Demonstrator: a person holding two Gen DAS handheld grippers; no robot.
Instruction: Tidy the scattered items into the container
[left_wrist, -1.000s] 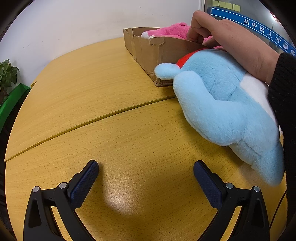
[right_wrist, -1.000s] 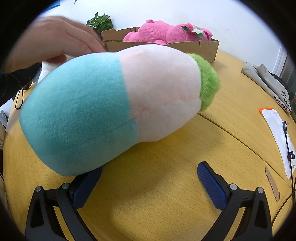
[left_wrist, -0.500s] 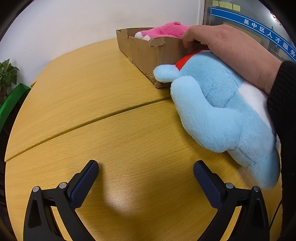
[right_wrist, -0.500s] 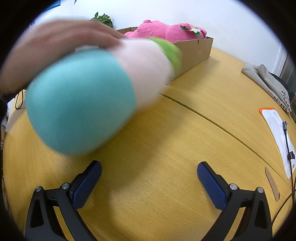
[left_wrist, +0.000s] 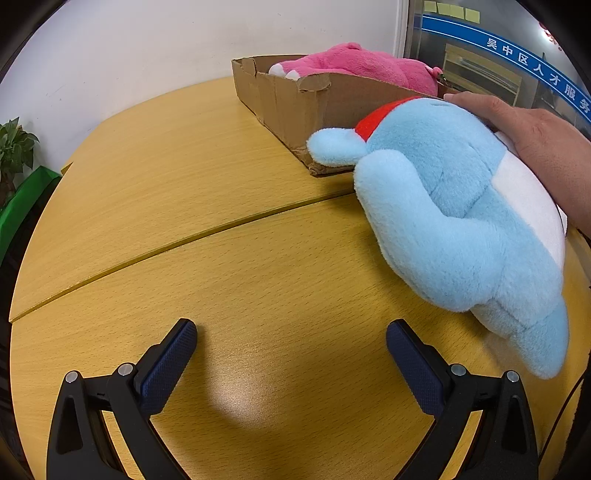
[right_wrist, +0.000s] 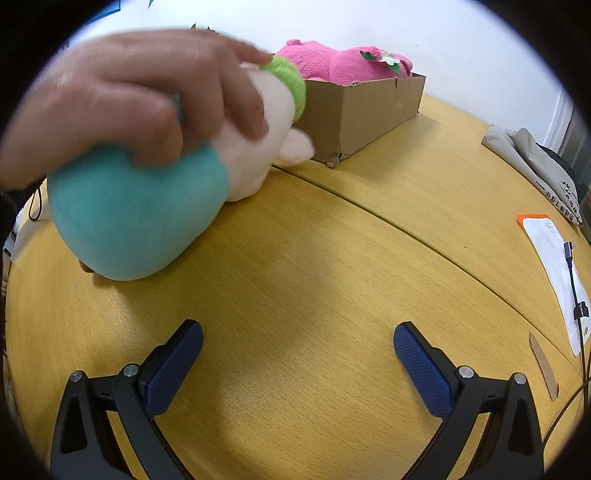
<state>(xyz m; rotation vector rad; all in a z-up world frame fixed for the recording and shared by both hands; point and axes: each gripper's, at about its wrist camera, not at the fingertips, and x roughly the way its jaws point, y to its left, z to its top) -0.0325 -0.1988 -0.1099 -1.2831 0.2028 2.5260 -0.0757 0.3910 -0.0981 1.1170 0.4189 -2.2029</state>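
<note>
Wooden surface (left_wrist: 184, 177): both tongs (left_wrist: 291, 354) (right_wrist: 297, 354) wide and empty; a bare hand (right_wrist: 140, 92) lays the plush (right_wrist: 147, 199) near the box (right_wrist: 365, 110) for packing

Wood-grain worktop (left_wrist: 155, 192), yellow-tan, rounded edge, w/ a curved seam (left_wrist: 184, 240) running across ahead of the left tongs; same seam (right_wrist: 406, 229) seen ahead of the right tongs. Soft glare patch on the worktop just betw. the left tongs' fingers. Plain white wall (left_wrist: 147, 51) behind, far ahead. Far left of the left tongs: potted plant (left_wrist: 13, 147) & a green panel (left_wrist: 26, 195) below worktop level. Ahead-right of the left tongs: glass partition w/ blue banner (left_wrist: 517, 55), white Chinese lettering, yellow sticky notes (left_wrist: 450, 9) above. Right of the right tongs: folded beige fabric (right_wrist: 532, 162), white sheet w/ orange edge (right_wrist: 554, 258), a cable (right_wrist: 576, 295) over it, small cardboard strip (right_wrist: 543, 365).
</note>
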